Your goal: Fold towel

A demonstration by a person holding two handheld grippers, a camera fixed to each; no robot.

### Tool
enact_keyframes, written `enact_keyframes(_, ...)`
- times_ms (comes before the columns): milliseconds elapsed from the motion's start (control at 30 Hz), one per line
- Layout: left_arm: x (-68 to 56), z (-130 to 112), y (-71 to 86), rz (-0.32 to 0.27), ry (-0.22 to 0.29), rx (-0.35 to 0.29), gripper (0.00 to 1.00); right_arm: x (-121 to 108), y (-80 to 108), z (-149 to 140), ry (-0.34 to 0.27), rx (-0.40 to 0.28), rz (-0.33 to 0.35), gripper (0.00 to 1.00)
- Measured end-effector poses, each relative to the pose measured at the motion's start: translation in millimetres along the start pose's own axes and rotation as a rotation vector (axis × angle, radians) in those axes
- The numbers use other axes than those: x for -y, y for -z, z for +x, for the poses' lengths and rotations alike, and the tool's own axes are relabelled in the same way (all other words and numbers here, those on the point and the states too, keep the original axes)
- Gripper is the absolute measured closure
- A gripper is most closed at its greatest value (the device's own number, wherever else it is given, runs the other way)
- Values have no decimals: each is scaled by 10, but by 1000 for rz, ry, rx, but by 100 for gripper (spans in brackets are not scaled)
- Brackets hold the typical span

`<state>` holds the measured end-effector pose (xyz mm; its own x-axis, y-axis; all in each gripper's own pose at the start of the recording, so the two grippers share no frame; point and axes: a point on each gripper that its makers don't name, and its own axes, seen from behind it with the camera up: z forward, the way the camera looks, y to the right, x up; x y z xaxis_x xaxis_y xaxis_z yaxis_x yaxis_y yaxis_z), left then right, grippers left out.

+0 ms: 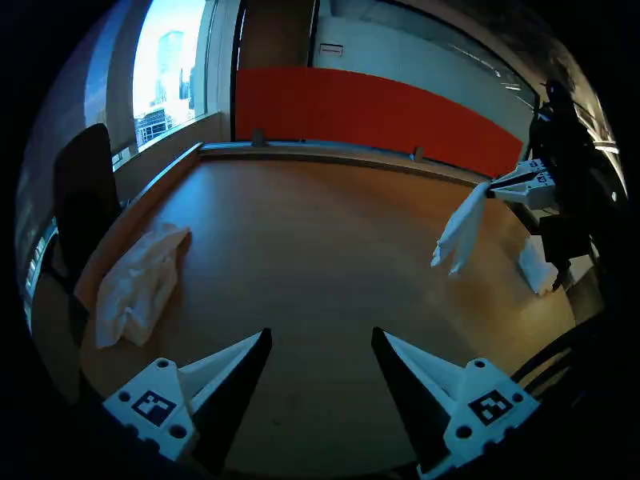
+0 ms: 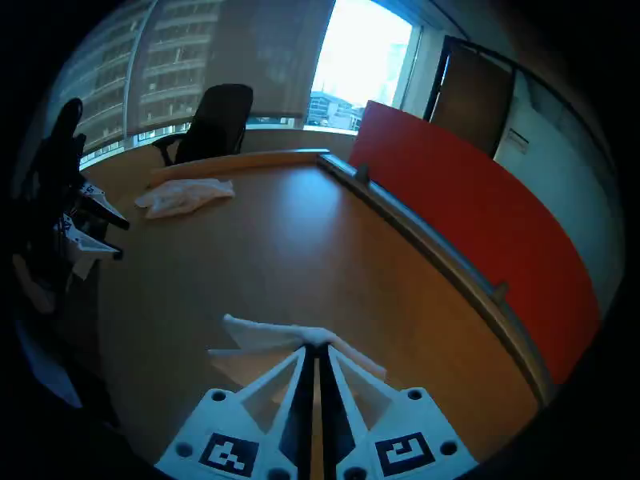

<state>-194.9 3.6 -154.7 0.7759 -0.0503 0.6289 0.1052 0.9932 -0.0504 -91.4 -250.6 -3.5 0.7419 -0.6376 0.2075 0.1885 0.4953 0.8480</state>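
The right gripper [image 2: 316, 356] has its white, wedge-shaped jaws pinched together on a soft white towel [image 2: 272, 334]. The limp cloth hangs in loose folds over the smooth wooden bench [image 1: 320, 224], well out from the flat orange-red partition [image 1: 376, 112]. The left gripper [image 1: 321, 340] holds its pointed jaws wide apart over bare wood, farther still from the partition, while a second white cloth [image 1: 138, 282] lies in a rumpled heap near the bench's rim, off the partition's window end.
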Motion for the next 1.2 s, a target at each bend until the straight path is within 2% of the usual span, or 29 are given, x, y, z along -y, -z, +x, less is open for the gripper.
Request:
enact_keyframes(267,-49,78,-49,-20,-3,-6,7,-221,169,69,-11,-9,-17,96)
enact_keyframes(567,-84,150,-119,-22,-20,-7,8,-591,425,40,-43,-13,-55,96)
enact_keyframes(800,-115,177,-166,-12,-25,-5,7,-917,685,-196,-61,18,-78,96)
enact_keyframes(1200,-159,216,-212,1,-40,6,8,-1483,1148,-717,-128,65,-141,96)
